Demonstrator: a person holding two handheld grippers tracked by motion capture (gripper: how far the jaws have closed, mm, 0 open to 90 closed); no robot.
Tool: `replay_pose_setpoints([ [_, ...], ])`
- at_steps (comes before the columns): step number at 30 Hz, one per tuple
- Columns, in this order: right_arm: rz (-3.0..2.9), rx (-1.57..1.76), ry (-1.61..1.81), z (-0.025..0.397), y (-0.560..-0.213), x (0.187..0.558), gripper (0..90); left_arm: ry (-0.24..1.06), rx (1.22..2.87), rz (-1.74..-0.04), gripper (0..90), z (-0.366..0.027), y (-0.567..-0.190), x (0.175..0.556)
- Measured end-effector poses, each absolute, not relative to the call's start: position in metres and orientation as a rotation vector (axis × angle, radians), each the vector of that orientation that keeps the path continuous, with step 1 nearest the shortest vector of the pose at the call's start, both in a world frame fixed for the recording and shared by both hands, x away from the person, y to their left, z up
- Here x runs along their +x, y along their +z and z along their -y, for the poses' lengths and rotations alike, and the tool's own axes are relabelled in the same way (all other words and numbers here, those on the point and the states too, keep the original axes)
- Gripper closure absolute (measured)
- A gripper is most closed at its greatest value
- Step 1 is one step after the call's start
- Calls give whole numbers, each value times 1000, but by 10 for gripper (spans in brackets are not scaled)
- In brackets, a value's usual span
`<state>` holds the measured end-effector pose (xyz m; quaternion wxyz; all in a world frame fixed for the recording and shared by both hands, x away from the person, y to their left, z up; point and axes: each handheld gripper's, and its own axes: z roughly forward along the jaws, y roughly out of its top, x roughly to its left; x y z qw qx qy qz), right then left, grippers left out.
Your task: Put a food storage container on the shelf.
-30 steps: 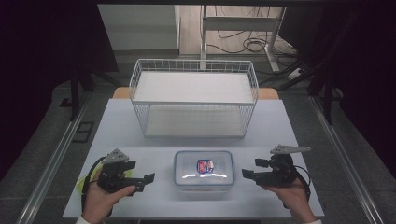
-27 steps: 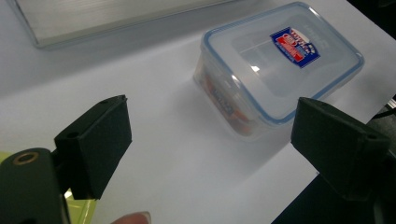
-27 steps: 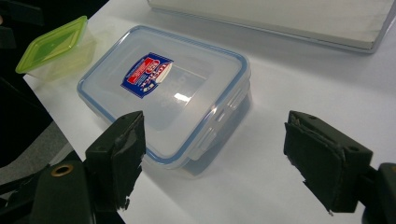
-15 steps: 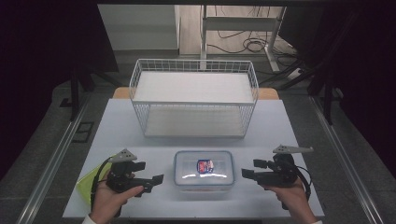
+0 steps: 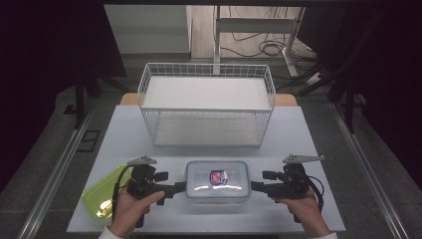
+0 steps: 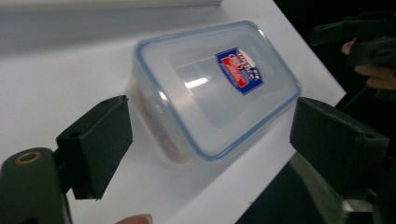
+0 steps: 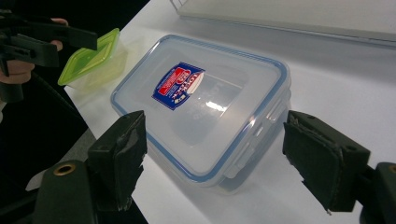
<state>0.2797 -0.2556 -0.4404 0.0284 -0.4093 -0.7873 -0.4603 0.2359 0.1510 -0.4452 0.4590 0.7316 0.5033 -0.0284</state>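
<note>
High view: clear box (image 5: 217, 180) with blue-rimmed lid on table (image 5: 129, 129), in front of empty wire basket (image 5: 206, 107); contents unclear. Left tool (image 5: 180, 187) at box's left end, right tool (image 5: 255, 185) just off its right end.
Left gripper view: box (image 6: 215, 88) between spread jaws, untouched.
Right gripper view: jaws wide, box (image 7: 201, 105) between; green container (image 7: 93, 60) beyond.

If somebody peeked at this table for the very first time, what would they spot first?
Probably the clear box with the blue-edged lid at the near middle of the white table, with the left gripper and the right gripper open at either end of it. Behind it stands a big white wire basket, and a green container sits at the near left.
</note>
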Motion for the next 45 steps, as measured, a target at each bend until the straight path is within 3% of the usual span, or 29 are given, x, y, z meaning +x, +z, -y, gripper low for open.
replay_pose_setpoints([
  [10,2427,-1271,-1424,257,-441,281,235,-174,1790,-1294,115,-127,-467,260],
  [21,2431,-1285,-1387,258,-446,282,234,-248,1788,-1295,98,-133,-496,277],
  [42,2419,-1316,-1361,261,-454,284,234,-402,1760,-1279,192,-129,-519,290],
  [45,2396,-1314,-1353,261,-458,286,235,-414,1733,-1282,281,-135,-518,290],
])
